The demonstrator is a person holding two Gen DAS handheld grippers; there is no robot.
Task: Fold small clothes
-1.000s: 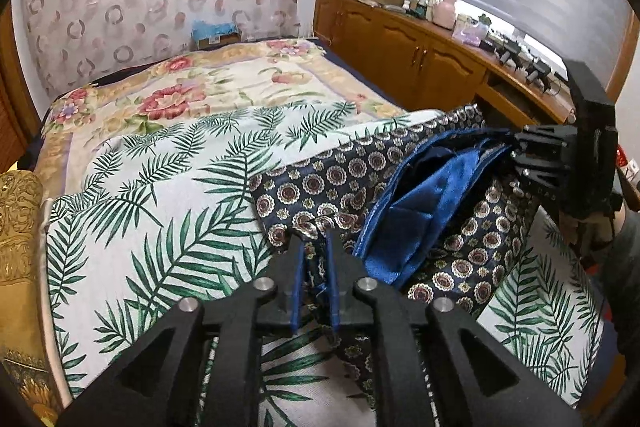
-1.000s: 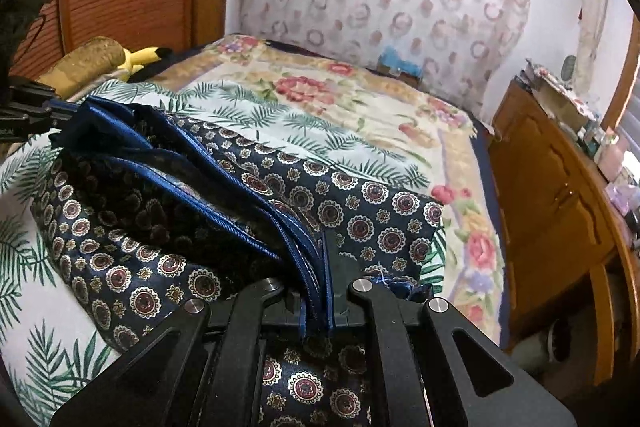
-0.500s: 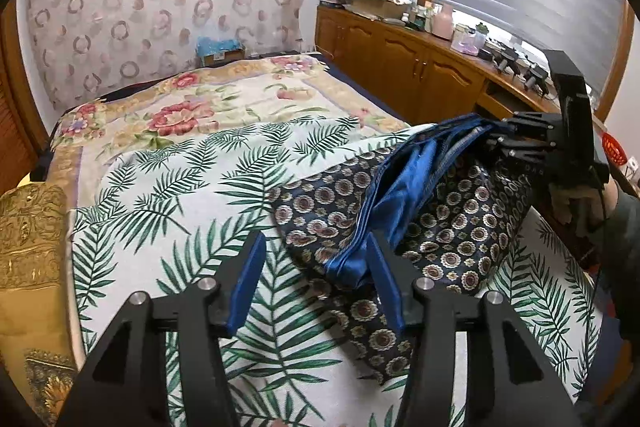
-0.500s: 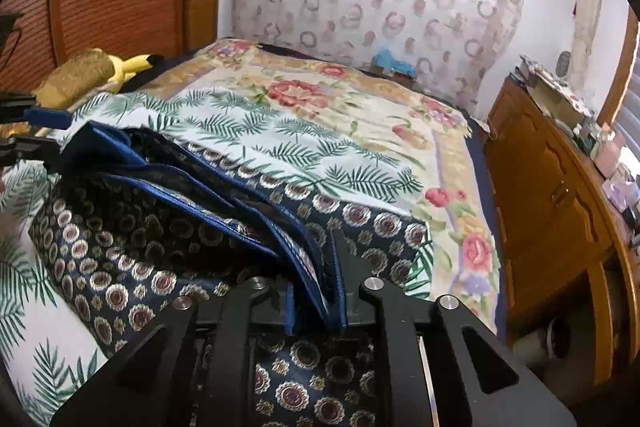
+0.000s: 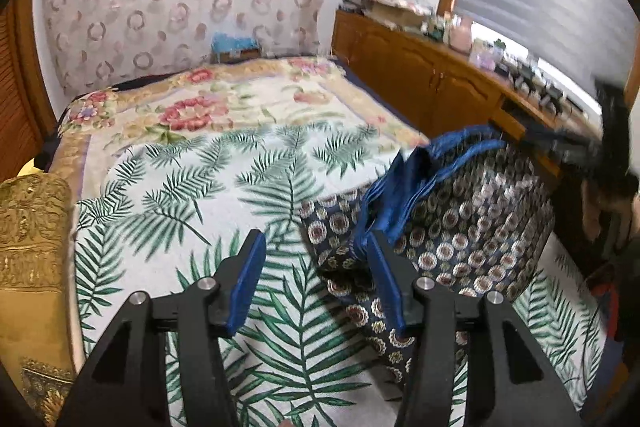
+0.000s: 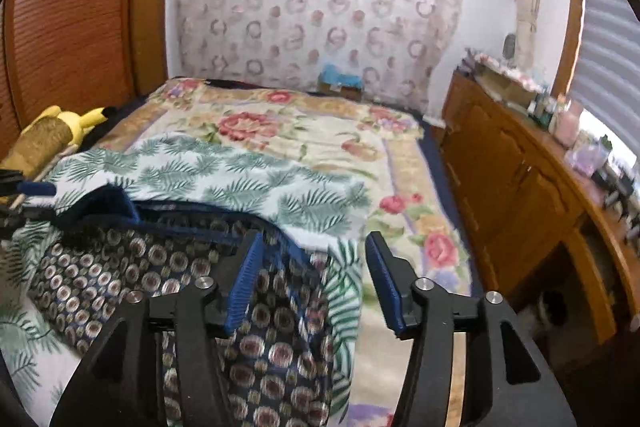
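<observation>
On the bed [image 5: 168,155], left gripper [image 5: 312,283] released, right gripper [image 6: 310,279] opening, patterned garment [image 5: 460,227] seemingly loose beside both.

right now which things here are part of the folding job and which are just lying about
Part of the job:
- patterned navy garment
- palm-leaf sheet it lies on
- left gripper, open
- right gripper, fingers opening, nothing pinched

Lying about:
- yellow plush toy
- gold cushion
- clutter on the wooden cabinet
</observation>
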